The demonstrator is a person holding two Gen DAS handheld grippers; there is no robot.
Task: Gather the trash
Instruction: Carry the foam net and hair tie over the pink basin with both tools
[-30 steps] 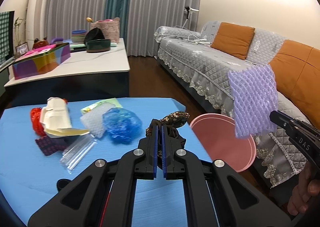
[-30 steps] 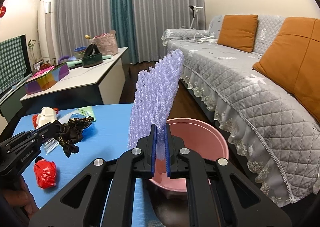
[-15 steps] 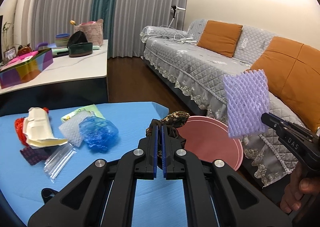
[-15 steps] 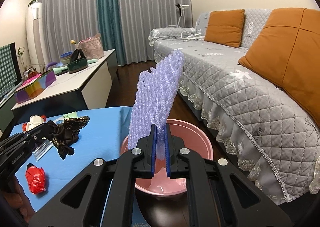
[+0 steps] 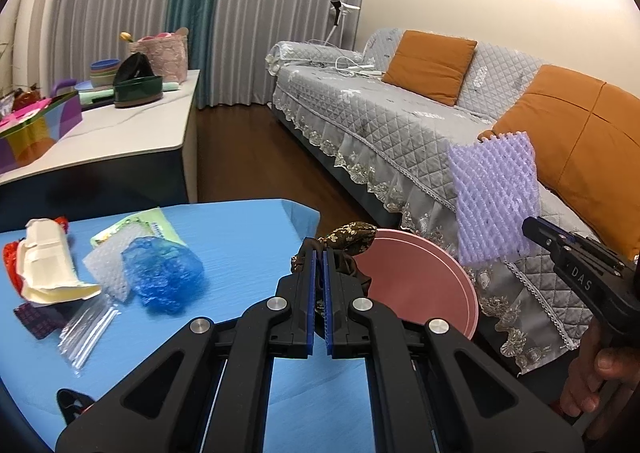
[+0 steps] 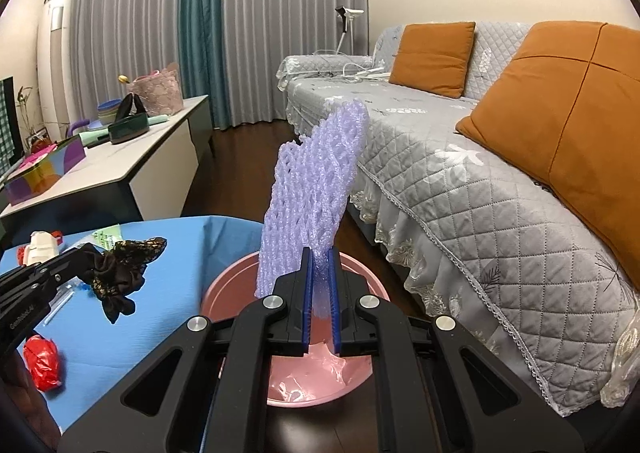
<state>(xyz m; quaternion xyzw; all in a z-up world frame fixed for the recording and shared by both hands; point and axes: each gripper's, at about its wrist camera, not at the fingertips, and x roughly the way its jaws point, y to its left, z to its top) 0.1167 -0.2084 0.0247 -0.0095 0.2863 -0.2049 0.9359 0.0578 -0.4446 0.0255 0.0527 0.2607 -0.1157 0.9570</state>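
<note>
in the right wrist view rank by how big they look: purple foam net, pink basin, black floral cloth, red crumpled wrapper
1. Round pink plastic basin, partly hidden behind the gripper.
2. Purple foam mesh net; it sits nearer the camera, so its true size against the basin is unsure.
3. Black floral fabric scrap.
4. Red crumpled plastic wrapper.

Lilac foam net (image 6: 316, 189), pink basin (image 6: 240, 281), blue tablecloth (image 5: 248, 229), dark gold-flowered cloth (image 6: 120, 273), orange cushions (image 6: 436, 51).

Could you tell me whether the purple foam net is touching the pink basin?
Apart: the right wrist view shows the purple foam net clamped upright in the right gripper, above the pink basin.
</note>
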